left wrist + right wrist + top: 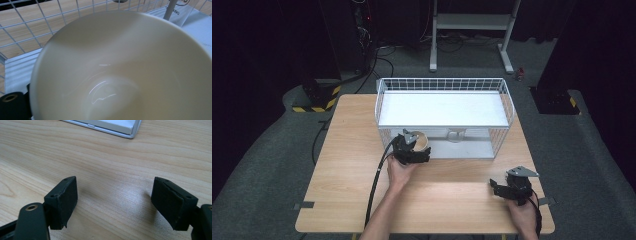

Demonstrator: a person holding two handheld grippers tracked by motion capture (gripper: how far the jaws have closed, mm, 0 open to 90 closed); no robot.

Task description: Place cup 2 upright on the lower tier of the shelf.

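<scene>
A cream cup (420, 140) is held at the front left of the white wire rack (444, 85), at the mouth of its lower tier. My left gripper (413, 150) is shut on the cup's rim. In the left gripper view the cup's glossy, empty inside (120, 70) is very close, with one black jaw at the lower left outside its wall. My right gripper (507, 189) rests low over the table's front right corner. It stands open (113, 202) with only bare wood between its pads.
The rack has a white upper shelf (442, 109) and a lower floor with a small ring-shaped item (456, 134) inside. Its wire side (30, 27) runs just behind the cup. A corner of the rack's base (120, 128) lies ahead of the right gripper. A black cable (377, 185) trails toward the table's front edge.
</scene>
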